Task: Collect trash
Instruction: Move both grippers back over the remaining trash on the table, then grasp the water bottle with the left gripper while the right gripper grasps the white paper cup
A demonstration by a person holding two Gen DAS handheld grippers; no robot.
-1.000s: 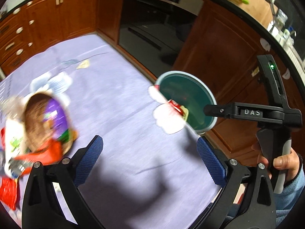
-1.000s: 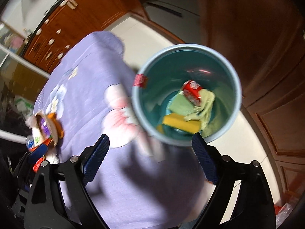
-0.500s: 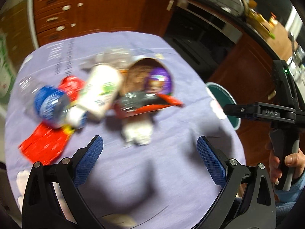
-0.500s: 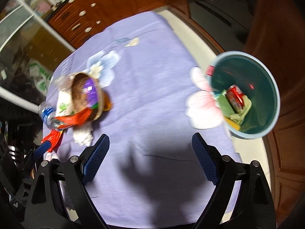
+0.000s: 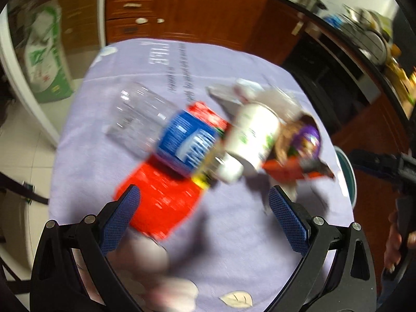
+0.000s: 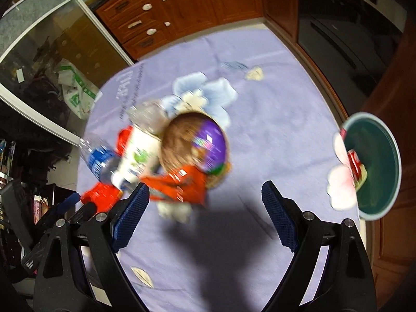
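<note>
Hovering wide and empty, left gripper (image 5: 204,209) and right gripper (image 6: 205,212) are pointing down at trash pile (image 6: 166,161) on tabletop (image 6: 273,119); bin (image 6: 377,166) is sitting at 3 o'clock.

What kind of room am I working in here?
Most likely a home kitchen: wooden cabinets with drawers line the wall, a built-in oven sits beside them, and pots stand on the counter.
</note>
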